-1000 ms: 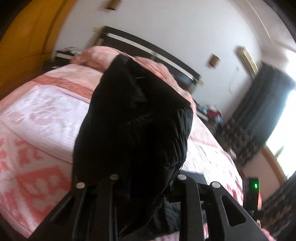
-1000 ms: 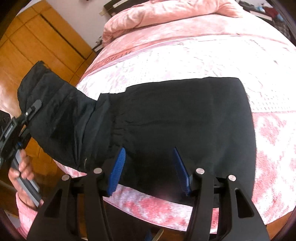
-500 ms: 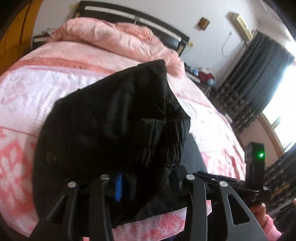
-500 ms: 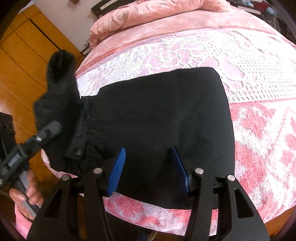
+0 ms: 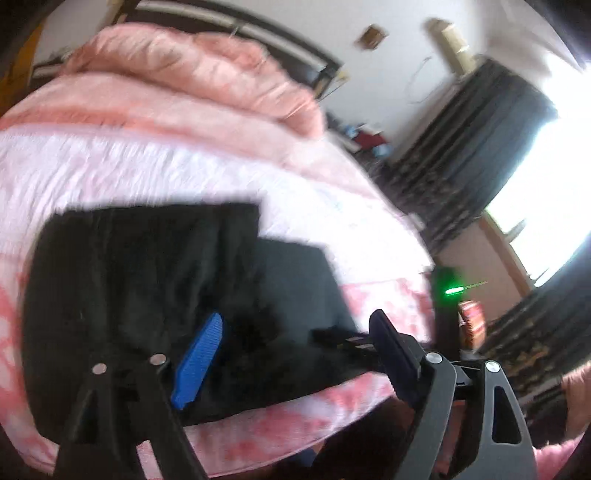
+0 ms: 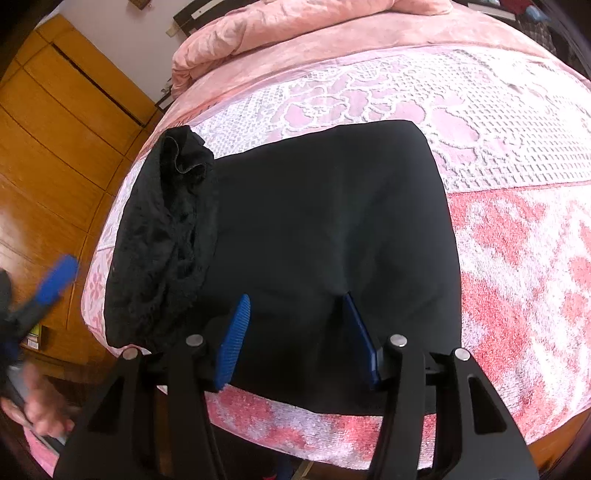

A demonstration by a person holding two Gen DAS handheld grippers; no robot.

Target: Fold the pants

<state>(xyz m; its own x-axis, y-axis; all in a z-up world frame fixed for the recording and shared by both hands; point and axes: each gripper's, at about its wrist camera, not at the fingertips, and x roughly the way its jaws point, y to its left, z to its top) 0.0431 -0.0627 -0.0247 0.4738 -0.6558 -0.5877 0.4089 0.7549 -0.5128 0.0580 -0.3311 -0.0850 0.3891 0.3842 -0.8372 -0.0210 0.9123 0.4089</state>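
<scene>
We see both our left gripper (image 5: 295,354) and right gripper (image 6: 295,332) spread and empty, the black folded fabric pants (image 6: 295,229) lying flat just ahead, long axis crosswise, the right one nearer.

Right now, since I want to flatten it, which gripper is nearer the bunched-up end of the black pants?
Left. The left gripper hangs open just off that bunched end; the right gripper sits open over the flat black pants, further along.

One pair of black pants (image 6: 314,229), one pink bed (image 6: 517,277), one rumpled duvet (image 6: 280,26), two tools (image 6: 291,332).
</scene>
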